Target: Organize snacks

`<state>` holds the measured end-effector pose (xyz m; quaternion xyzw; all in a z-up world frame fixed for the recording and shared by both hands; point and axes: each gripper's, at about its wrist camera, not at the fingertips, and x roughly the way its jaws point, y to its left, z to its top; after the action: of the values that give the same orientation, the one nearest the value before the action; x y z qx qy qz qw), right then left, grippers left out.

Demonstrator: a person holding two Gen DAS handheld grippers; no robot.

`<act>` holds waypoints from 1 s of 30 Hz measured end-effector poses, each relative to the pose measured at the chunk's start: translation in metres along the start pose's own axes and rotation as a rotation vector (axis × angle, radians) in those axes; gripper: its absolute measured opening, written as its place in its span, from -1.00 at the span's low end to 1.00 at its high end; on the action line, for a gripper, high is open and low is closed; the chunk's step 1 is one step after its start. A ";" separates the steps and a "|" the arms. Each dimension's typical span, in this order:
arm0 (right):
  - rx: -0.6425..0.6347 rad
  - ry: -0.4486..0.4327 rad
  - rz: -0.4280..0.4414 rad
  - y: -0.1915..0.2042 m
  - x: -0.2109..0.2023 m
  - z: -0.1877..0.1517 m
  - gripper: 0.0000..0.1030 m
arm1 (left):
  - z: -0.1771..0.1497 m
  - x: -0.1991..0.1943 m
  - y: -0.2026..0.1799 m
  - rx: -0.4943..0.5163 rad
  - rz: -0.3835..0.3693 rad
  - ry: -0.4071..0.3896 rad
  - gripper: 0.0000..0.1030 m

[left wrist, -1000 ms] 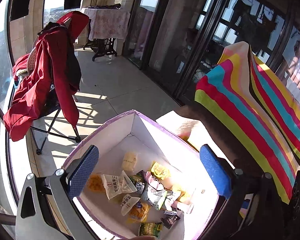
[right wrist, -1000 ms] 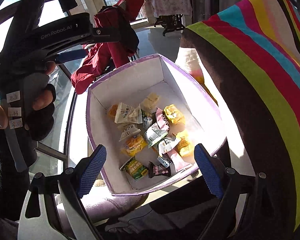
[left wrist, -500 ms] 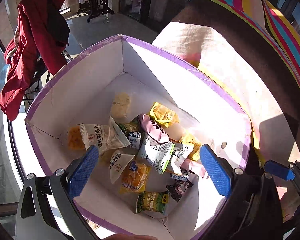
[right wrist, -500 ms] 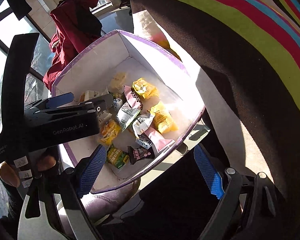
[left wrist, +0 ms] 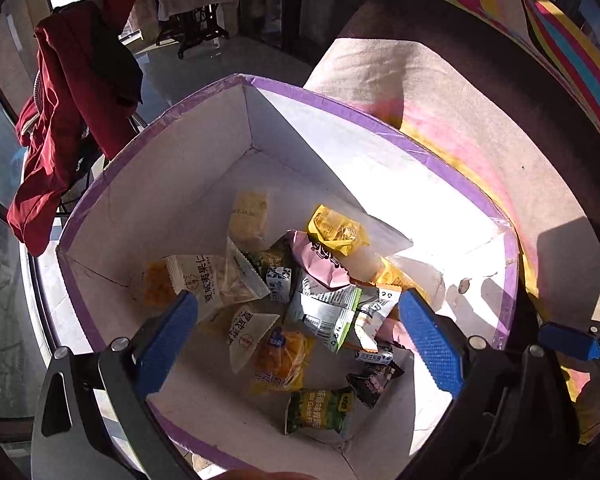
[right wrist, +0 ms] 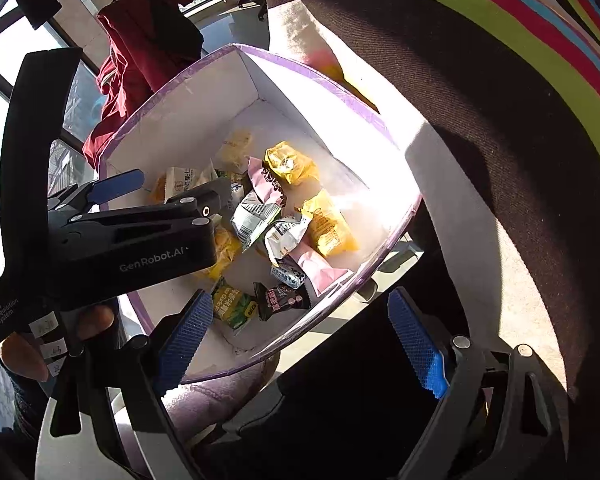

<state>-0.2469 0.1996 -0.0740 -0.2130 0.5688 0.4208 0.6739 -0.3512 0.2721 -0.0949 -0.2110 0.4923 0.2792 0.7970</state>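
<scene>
**Both grippers poised over the snack box, nothing picked yet**

I'm looking almost straight down into the purple-rimmed box (left wrist: pixel 380 128), and my left gripper (left wrist: pixel 298 332) hangs right over the heap with its blue pads spread wide, nothing between them. That wide spread makes sense to me: the packets lie jumbled and overlapping, so I want room to straddle one.

Just ahead of my left fingertips sits a silver-and-green sachet (left wrist: pixel 324 316); beyond it a crumpled yellow wrapper (left wrist: pixel 336 230) rides on a pink packet (left wrist: pixel 320 260). Nearer my left pad lies the cream packet with Chinese print (left wrist: pixel 204 280), flat with crimped edges. Below my fingers, an orange-filled clear pouch (left wrist: pixel 280 360) and a green garlic-flavour bag (left wrist: pixel 320 410) rest on the bare white floor.

My right gripper (right wrist: pixel 300 336) is released too, jaws gaping, held over the box's near rim (right wrist: pixel 332 300), not inside. A small dark wrapper (right wrist: pixel 280 300) lies just past its fingertips.

All film here: glossy, crinkly, pillow-shaped, likely slippery. The box walls look like stiff card, tape-edged. It sits on a striped cloth (right wrist: pixel 500 80), woven and coarse.
</scene>
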 end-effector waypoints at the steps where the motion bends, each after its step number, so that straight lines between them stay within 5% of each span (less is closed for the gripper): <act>1: -0.001 0.002 0.001 0.000 0.000 0.000 0.68 | 0.000 0.000 0.000 -0.002 -0.004 0.002 0.96; 30: 0.000 0.022 0.010 0.001 0.004 -0.002 0.68 | 0.000 0.002 0.000 -0.008 -0.015 0.006 0.96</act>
<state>-0.2491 0.2004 -0.0780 -0.2148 0.5773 0.4215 0.6655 -0.3508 0.2729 -0.0969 -0.2186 0.4919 0.2747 0.7968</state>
